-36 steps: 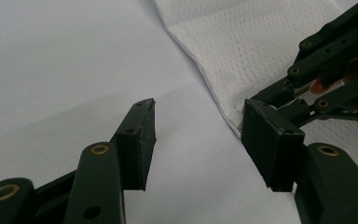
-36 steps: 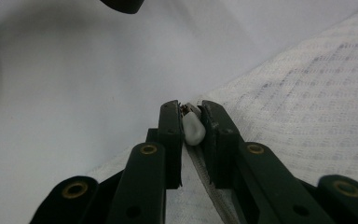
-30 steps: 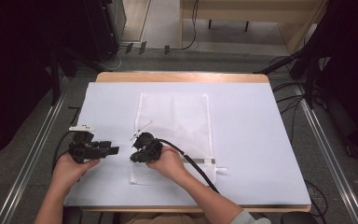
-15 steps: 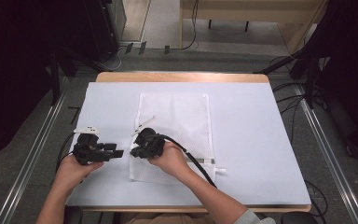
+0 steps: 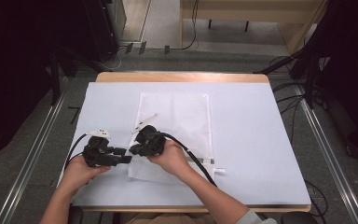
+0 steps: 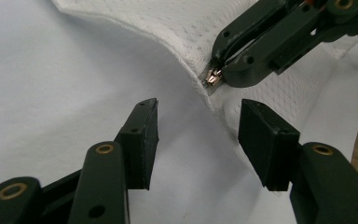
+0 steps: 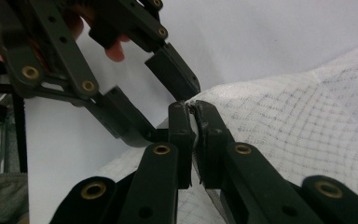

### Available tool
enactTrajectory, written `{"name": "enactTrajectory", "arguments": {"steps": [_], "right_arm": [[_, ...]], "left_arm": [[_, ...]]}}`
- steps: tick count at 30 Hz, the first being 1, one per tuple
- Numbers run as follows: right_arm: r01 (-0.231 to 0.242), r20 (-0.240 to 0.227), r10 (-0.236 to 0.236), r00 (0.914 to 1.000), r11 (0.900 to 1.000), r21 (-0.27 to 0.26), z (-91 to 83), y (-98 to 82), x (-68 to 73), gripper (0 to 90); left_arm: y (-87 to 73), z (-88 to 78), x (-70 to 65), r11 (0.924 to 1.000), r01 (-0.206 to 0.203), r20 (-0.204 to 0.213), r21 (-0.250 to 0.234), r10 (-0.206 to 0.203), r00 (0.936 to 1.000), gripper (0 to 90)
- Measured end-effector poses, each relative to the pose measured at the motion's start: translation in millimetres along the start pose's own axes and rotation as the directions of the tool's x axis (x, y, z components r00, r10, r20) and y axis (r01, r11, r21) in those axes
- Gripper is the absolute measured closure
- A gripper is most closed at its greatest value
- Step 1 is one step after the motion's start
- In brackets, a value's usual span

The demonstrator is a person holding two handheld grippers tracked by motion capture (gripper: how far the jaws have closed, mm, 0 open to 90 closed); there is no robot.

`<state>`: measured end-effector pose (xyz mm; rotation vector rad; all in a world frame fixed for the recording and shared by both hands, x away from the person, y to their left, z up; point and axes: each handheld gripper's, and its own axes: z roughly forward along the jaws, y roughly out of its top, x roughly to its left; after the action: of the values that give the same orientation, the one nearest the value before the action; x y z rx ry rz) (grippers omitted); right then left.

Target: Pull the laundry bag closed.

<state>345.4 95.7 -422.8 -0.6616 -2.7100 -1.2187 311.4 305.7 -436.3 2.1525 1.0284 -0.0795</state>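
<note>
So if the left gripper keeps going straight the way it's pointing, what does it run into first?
Most likely the lifted edge of the white mesh bag, just ahead of the left gripper, where the right gripper pinches the zipper pull. Depth is hard to judge.

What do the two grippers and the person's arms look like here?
Both the left gripper and the right gripper are black linkage frames with brass-coloured rivets and flat rectangular black jaws. A black cable trails from the right one; the left carries a pale plate on top. A grey sleeve shows at the right arm.
</note>
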Motion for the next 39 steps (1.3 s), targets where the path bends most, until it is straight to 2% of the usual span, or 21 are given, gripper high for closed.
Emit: {"name": "enactTrajectory", "arguments": {"steps": [4, 7, 10, 17, 18, 20, 21, 26, 31, 32, 35, 39], "right_arm": [[-0.007, -0.014, 0.007, 0.9999, 1.0, -0.008, -2.9, 1.1, 0.5, 87.6], [0.011, -0.038, -0.011, 0.9992, 1.0, -0.008, -5.9, 2.0, 0.8, 87.7], [0.016, -0.041, -0.016, 0.999, 1.0, -0.001, -6.4, 2.5, 2.1, 87.8], [0.043, -0.067, -0.042, 0.9969, 0.999, 0.015, -5.4, 3.2, 3.4, 87.8], [0.049, -0.073, -0.047, 0.9962, 0.999, 0.021, -5.2, 3.0, 3.1, 87.8], [0.05, -0.076, -0.048, 0.996, 0.998, 0.025, -5.1, 3.0, 3.1, 87.8], [0.054, -0.079, -0.051, 0.9956, 0.998, 0.029, -4.9, 2.9, 3.1, 87.7], [0.062, -0.08, -0.059, 0.995, 0.997, 0.043, -4.4, 2.7, 2.5, 87.8], [0.056, -0.089, -0.052, 0.9947, 0.998, 0.041, -5.7, 2.3, 0.5, 87.8], [0.054, -0.089, -0.05, 0.9948, 0.998, 0.043, -5.8, 2.2, 0.6, 87.9], [0.044, -0.087, -0.04, 0.9954, 0.998, 0.038, -5.1, 1.3, -0.1, 87.9], [0.033, -0.083, -0.031, 0.9961, 0.999, 0.03, -3.4, 0.2, -0.9, 88.0]], "left_arm": [[1.1, 5.2, -1.3, 0.9998, -0.009, 0.012, 0.016, 0.008, 0.9999, 53.2], [2.5, 8.4, -1.8, 0.9992, -0.009, 0.022, 0.038, 0.008, 0.9997, 57.7], [3.3, 9.7, -3.5, 0.999, -0.021, 0.024, 0.039, 0.02, 0.9995, 63.1], [5.0, 10.9, -7.4, 0.998, -0.047, 0.016, 0.043, 0.046, 0.9988, 66.1], [5.0, 11.0, -8.2, 0.9976, -0.053, 0.018, 0.045, 0.052, 0.9985, 69.9], [5.2, 11.1, -9.4, 0.9971, -0.06, 0.015, 0.047, 0.059, 0.9981, 72.0], [5.7, 11.1, -9.3, 0.9971, -0.055, 0.025, 0.053, 0.053, 0.9983, 74.2], [6.7, 12.0, -11.5, 0.9963, -0.056, 0.02, 0.065, 0.055, 0.9983, 78.2], [9.7, 11.1, -11.7, 0.9961, -0.03, 0.012, 0.083, 0.029, 0.9995, 86.0], [10.7, 10.1, -11.4, 0.9955, -0.012, 0.015, 0.094, 0.01, 0.9998, 86.3], [11.7, 7.8, -10.8, 0.9951, -0.016, 0.012, 0.097, 0.015, 0.9998, 87.3], [12.3, 7.4, -10.6, 0.9943, -0.001, 0.002, 0.107, 0.001, 1.0, 87.7]]}}
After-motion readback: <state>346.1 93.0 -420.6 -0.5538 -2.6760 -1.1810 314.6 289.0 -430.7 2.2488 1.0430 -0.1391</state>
